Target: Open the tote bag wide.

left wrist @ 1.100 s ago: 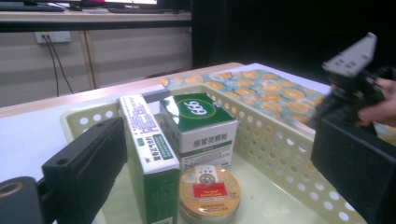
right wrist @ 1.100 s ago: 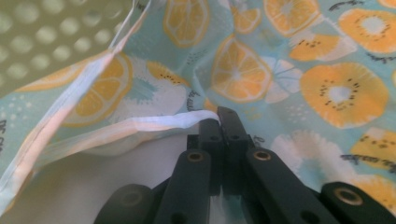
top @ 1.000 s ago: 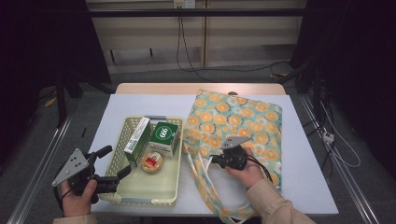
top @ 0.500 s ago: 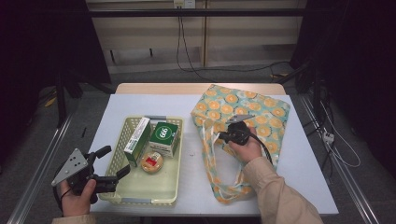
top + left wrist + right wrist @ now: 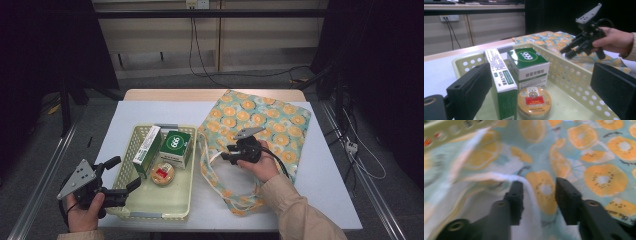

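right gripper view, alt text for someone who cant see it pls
The open right tongs hang over an orange-slice print cloth bag, with its white strap running loose between the jaws. A pale basket rim crosses the top left corner.

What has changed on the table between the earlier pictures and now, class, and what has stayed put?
The right tongs have just been opening and have let go of the bag's white handle, which now lies loose between the jaws. Before that, they pulled the orange-print bag up the table, away from the person. The left tongs stayed open by the basket; both boxes and the round tin inside it did not move.
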`<state>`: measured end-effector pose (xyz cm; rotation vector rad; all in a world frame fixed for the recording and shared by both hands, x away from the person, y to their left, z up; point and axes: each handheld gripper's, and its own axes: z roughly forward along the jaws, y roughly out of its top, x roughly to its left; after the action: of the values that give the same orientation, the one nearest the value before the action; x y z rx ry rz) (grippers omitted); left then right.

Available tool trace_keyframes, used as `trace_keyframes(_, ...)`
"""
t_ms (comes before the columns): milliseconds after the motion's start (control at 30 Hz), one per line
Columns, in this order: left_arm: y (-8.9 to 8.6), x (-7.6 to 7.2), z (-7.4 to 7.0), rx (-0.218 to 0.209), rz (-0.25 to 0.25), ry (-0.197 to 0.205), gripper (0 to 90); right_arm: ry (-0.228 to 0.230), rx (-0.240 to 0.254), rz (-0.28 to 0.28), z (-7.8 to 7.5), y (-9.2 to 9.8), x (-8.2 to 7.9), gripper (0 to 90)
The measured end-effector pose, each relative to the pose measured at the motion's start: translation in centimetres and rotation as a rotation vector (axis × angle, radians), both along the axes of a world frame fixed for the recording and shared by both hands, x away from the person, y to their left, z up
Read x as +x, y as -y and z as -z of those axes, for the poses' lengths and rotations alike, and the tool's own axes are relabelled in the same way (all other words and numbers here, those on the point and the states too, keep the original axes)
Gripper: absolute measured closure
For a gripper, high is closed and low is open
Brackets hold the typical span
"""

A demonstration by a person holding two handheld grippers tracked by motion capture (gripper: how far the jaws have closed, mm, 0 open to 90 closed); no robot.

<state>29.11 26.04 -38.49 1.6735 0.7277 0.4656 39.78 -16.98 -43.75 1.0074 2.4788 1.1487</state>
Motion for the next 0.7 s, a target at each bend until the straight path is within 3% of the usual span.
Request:
trace_keyframes(67, 0.0, -0.2, -0.1, -0.003, -0.001, 0.000, 3.6, 0.018, -0.009, 0.002, -0.2, 0.2, -0.7, 43.5)
trace_keyframes(100, 0.0, -0.2, -0.1, 0.000, 0.002, 0.005, 3.6, 0.016, 0.009, -0.004, -0.4, 1.1, -1.9, 42.8)
trace_keyframes(233, 0.0, -0.4, -0.1, 0.001, 0.001, 0.002, 3.6, 0.027, -0.018, 0.002, -0.5, 3.2, -3.4, 40.7)
trace_keyframes(300, 0.1, -0.5, -0.1, -0.001, -0.004, -0.001, 3.6, 0.014, -0.037, 0.018, 0.1, 5.1, -4.6, 41.0)
trace_keyframes(400, 0.2, -0.4, -0.2, 0.003, 0.001, 0.000, 3.6, 0.016, -0.066, 0.028, 0.8, 6.0, -5.3, 42.9)
trace_keyframes(433, 0.2, -0.4, -0.1, 0.004, 0.000, -0.001, 3.6, 0.016, -0.072, 0.030, 1.1, 6.3, -5.5, 46.0)
trace_keyframes(467, 0.2, -0.3, -0.1, 0.011, 0.002, 0.004, 3.6, 0.006, -0.079, 0.040, 1.7, 6.6, -5.7, 57.3)
trace_keyframes(500, 0.2, -0.3, -0.1, 0.011, 0.003, 0.003, 3.6, 0.005, -0.077, 0.050, 2.0, 6.7, -5.7, 59.5)
trace_keyframes(533, 0.2, -0.2, -0.1, 0.016, 0.003, 0.001, 3.6, 0.005, -0.056, 0.048, 2.0, 6.8, -5.7, 72.3)
trace_keyframes(567, 0.2, -0.2, -0.1, 0.019, 0.003, 0.003, 3.6, 0.005, -0.056, 0.048, 2.0, 6.8, -5.7, 72.3)
trace_keyframes(600, 0.2, -0.2, -0.1, 0.018, 0.002, 0.002, 3.6, 0.007, -0.054, 0.038, 2.0, 6.9, -5.6, 78.7)
trace_keyframes(700, 0.1, -0.1, -0.1, 0.011, -0.002, 0.001, 3.6, 0.010, -0.054, 0.072, 2.1, 6.9, -5.1, 86.4)
